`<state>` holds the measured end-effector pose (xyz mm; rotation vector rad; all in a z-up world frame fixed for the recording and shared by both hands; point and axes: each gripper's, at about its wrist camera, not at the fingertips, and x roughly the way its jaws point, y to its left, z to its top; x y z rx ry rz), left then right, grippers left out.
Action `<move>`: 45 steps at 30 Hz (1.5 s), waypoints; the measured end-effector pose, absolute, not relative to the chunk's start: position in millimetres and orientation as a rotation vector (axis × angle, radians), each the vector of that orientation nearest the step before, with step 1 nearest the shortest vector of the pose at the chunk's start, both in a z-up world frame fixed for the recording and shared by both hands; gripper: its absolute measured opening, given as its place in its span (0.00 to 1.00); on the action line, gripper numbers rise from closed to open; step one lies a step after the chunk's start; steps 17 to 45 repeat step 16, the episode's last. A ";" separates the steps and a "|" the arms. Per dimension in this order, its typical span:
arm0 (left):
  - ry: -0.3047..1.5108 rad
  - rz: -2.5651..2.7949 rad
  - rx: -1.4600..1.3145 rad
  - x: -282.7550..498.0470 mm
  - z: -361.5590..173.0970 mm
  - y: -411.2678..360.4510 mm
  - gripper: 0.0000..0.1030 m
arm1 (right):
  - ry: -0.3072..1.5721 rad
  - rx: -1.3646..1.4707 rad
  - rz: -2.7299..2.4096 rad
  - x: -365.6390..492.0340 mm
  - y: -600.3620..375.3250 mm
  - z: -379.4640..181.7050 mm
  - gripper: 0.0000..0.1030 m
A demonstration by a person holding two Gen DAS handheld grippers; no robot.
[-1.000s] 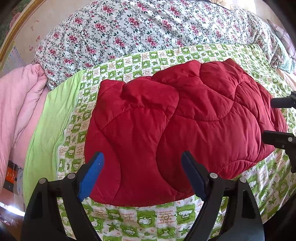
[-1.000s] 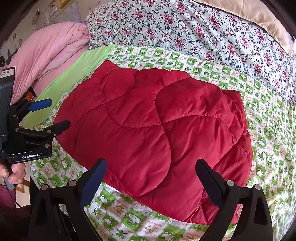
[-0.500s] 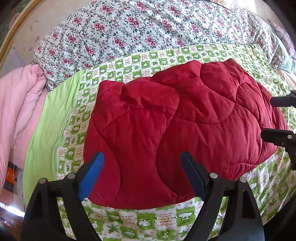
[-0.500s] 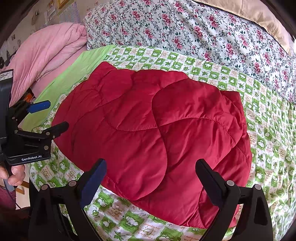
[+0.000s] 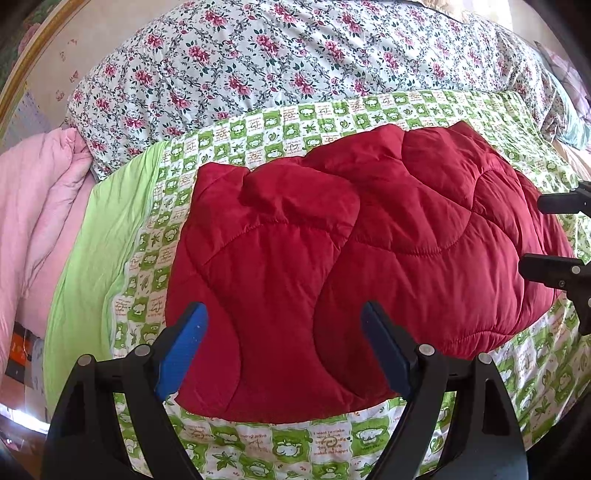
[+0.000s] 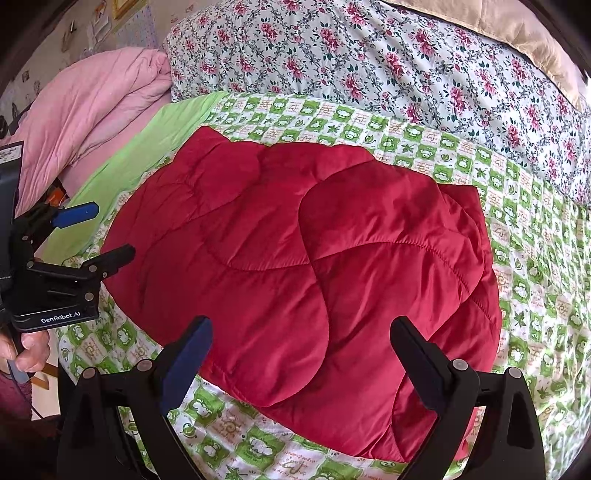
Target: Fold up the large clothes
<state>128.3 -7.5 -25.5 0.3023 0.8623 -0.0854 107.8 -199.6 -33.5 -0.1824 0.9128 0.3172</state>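
Note:
A red quilted padded garment (image 5: pixel 351 251) lies folded into a compact bundle on the green-and-white patterned sheet (image 5: pixel 280 446); it also shows in the right wrist view (image 6: pixel 303 266). My left gripper (image 5: pixel 284 347) is open and empty, hovering over the garment's near left edge. It shows from the side in the right wrist view (image 6: pixel 107 232). My right gripper (image 6: pixel 299 358) is open and empty above the garment's near right edge. Its fingers show at the right edge of the left wrist view (image 5: pixel 554 236).
A floral duvet (image 5: pixel 280 62) is piled behind the garment. A pink quilt (image 5: pixel 33 206) and a plain green sheet (image 5: pixel 99 240) lie to the left. A beige blanket (image 6: pixel 517 26) lies at the far right. The bed's near edge runs below both grippers.
Both grippers have drawn back slightly, so the garment sits a little higher in both views. The garment itself has not moved and both grippers stay open.

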 end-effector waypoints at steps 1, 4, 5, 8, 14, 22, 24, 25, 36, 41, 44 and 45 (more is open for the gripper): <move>0.864 -0.085 0.300 128.6 -26.1 -7.3 0.83 | 0.914 -0.181 0.317 108.5 -199.6 -33.6 0.95; 0.868 -0.087 0.292 130.0 -27.6 -5.7 0.83 | 0.916 -0.177 0.316 109.9 -201.3 -35.0 0.95; 0.870 -0.087 0.290 130.3 -28.1 -5.1 0.83 | 0.918 -0.176 0.315 110.6 -201.4 -35.1 0.95; 0.876 -0.088 0.282 131.5 -29.1 -4.1 0.83 | 0.918 -0.177 0.314 110.4 -202.5 -36.1 0.95; 0.869 -0.088 0.280 129.6 -27.3 -4.2 0.83 | 0.920 -0.166 0.309 109.9 -204.3 -38.7 0.95; 0.867 -0.092 0.274 128.6 -26.5 -4.7 0.83 | 0.921 -0.162 0.310 109.7 -204.5 -39.5 0.95; 0.867 -0.092 0.274 128.6 -26.5 -4.7 0.83 | 0.921 -0.162 0.310 109.7 -204.5 -39.5 0.95; 0.867 -0.092 0.274 128.6 -26.5 -4.7 0.83 | 0.921 -0.162 0.310 109.7 -204.5 -39.5 0.95; 0.867 -0.092 0.274 128.6 -26.5 -4.7 0.83 | 0.921 -0.162 0.310 109.7 -204.5 -39.5 0.95; 0.867 -0.092 0.274 128.6 -26.5 -4.7 0.83 | 0.921 -0.162 0.310 109.7 -204.5 -39.5 0.95; 0.867 -0.092 0.274 128.6 -26.5 -4.7 0.83 | 0.921 -0.162 0.310 109.7 -204.5 -39.5 0.95; 0.867 -0.092 0.274 128.6 -26.5 -4.7 0.83 | 0.921 -0.162 0.310 109.7 -204.5 -39.5 0.95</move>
